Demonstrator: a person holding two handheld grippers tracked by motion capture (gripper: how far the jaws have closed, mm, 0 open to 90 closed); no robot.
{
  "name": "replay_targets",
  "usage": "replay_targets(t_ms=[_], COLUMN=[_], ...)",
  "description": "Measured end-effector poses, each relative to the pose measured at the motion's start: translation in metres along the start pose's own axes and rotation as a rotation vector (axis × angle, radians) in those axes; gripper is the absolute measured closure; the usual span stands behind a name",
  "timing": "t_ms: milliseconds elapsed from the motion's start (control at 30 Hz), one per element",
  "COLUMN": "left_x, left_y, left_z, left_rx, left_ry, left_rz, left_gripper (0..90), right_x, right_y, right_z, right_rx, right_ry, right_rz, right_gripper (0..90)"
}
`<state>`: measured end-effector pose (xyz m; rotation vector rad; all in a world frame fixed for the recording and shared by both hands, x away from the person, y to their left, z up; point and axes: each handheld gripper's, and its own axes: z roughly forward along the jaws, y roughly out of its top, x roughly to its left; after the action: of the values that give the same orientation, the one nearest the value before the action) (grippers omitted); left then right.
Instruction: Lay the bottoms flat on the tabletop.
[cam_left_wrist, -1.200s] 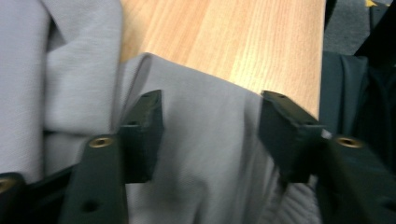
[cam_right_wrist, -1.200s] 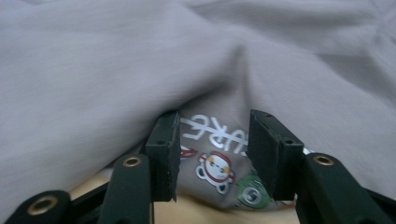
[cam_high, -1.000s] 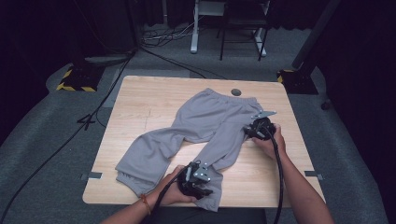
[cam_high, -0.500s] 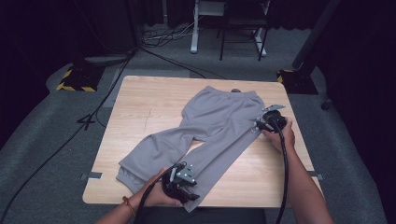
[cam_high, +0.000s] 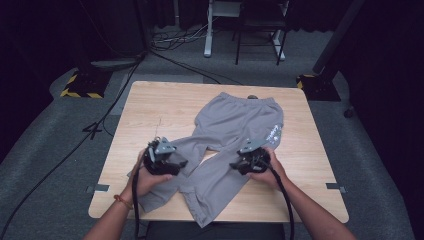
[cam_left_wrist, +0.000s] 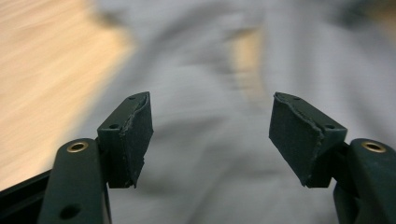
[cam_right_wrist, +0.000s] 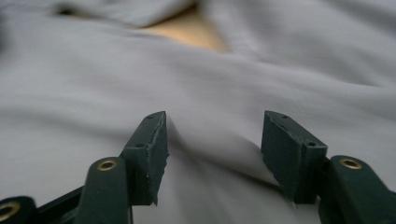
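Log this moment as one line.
left gripper: open, jaws just opening | right gripper: open, jaws just opening | pants: flat on table

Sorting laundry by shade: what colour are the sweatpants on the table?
Plain light grey sweatpants with a small pale print near one hip; clearest in the high view.

A light wooden table (cam_high: 165, 107) stands on a grey carpeted floor (cam_high: 45, 165). Beyond its far edge the room is dark, hung with black curtains (cam_high: 385, 60). A white desk frame (cam_high: 209, 30) and a dark chair (cam_high: 260, 25) stand there, with loose cables (cam_high: 175, 42) on the floor. Off each far corner sits a black stand base (cam_high: 82, 82) edged in yellow-and-black tape. A black cable (cam_high: 60, 155) runs across the floor past the table's left edge.
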<state>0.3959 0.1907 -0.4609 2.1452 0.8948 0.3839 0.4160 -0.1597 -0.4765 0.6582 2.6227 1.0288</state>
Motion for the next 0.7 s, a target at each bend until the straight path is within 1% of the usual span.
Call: replay_targets(t_ms=[67, 100, 133, 167, 200, 233, 267, 300, 333, 367, 400, 433, 467, 500, 533, 567, 600, 633, 667, 700], left_x=[0.021, 0.027, 0.03, 0.032, 0.032, 0.032, 0.029, 0.026, 0.023, 0.02, 0.015, 0.01, 0.005, 0.001, -0.005, -0.008, -0.015, -0.023, -0.028, -0.036], left_y=[-0.006, -0.01, -0.014, -0.018, -0.022, -0.024, -0.028, -0.031, -0.034, -0.036, -0.039, -0.041, -0.043, -0.044, -0.045, -0.045, -0.046, -0.046, -0.045, -0.045], left_z=[-0.001, -0.001, -0.002, -0.003, -0.003, -0.003, -0.005, -0.005, -0.005, -0.006, -0.007, -0.007, -0.007, -0.007, -0.008, -0.009, -0.01, -0.01, -0.01, -0.009], left_rx=[0.024, 0.029, 0.042, 0.055, 0.069, 0.079, 0.09, 0.105, 0.113, 0.118, 0.131, 0.144, 0.159, 0.176, 0.176, 0.184, 0.185, 0.188, 0.189, 0.191], left_ry=[0.014, 0.006, 0.012, 0.019, 0.011, 0.005, 0.02, 0.023, 0.01, 0.005, -0.011, -0.014, -0.026, -0.044, -0.049, -0.059, -0.077, -0.103, -0.119, -0.135], left_rz=[-0.063, -0.082, -0.084, -0.081, -0.083, -0.076, -0.063, -0.064, -0.066, -0.061, -0.048, -0.042, -0.036, -0.025, -0.01, -0.005, 0.004, 0.003, 0.005, 0.015], left_gripper=[31.9, 31.8, 32.2, 32.3, 32.4, 32.4, 32.8, 33.0, 33.3, 33.8, 34.2, 34.4, 34.8, 35.0, 34.8, 35.3, 35.3, 35.5, 35.7, 36.4], right_x=[0.016, 0.022, 0.026, 0.029, 0.029, 0.028, 0.028, 0.027, 0.025, 0.022, 0.02, 0.016, 0.012, 0.006, 0.001, -0.004, -0.007, -0.012, -0.015, -0.016], right_y=[0.001, 0.001, 0.0, -0.001, -0.003, -0.004, -0.006, -0.009, -0.013, -0.017, -0.02, -0.025, -0.03, -0.035, -0.04, -0.045, -0.048, -0.053, -0.057, -0.059], right_z=[0.004, 0.005, 0.006, 0.007, 0.005, 0.003, 0.001, -0.004, -0.007, -0.011, -0.014, -0.021, -0.026, -0.031, -0.037, -0.042, -0.046, -0.053, -0.059, -0.061], right_rx=[0.016, 0.027, 0.049, 0.095, 0.101, 0.116, 0.121, 0.129, 0.132, 0.14, 0.146, 0.165, 0.178, 0.19, 0.2, 0.216, 0.239, 0.273, 0.305, 0.313], right_ry=[0.031, 0.051, 0.057, 0.048, 0.063, 0.07, 0.071, 0.071, 0.079, 0.094, 0.099, 0.093, 0.087, 0.095, 0.104, 0.103, 0.107, 0.103, 0.101, 0.096], right_rz=[-0.038, -0.055, -0.069, -0.081, -0.058, -0.051, -0.072, -0.095, -0.092, -0.069, -0.072, -0.093, -0.092, -0.077, -0.071, -0.071, -0.055, -0.05, -0.058, -0.062], right_gripper=[41.7, 41.5, 41.3, 40.6, 40.4, 40.3, 40.3, 40.3, 40.2, 40.1, 39.6, 38.5, 37.4, 37.3, 37.4, 36.9, 35.1, 33.9, 33.8, 34.6])
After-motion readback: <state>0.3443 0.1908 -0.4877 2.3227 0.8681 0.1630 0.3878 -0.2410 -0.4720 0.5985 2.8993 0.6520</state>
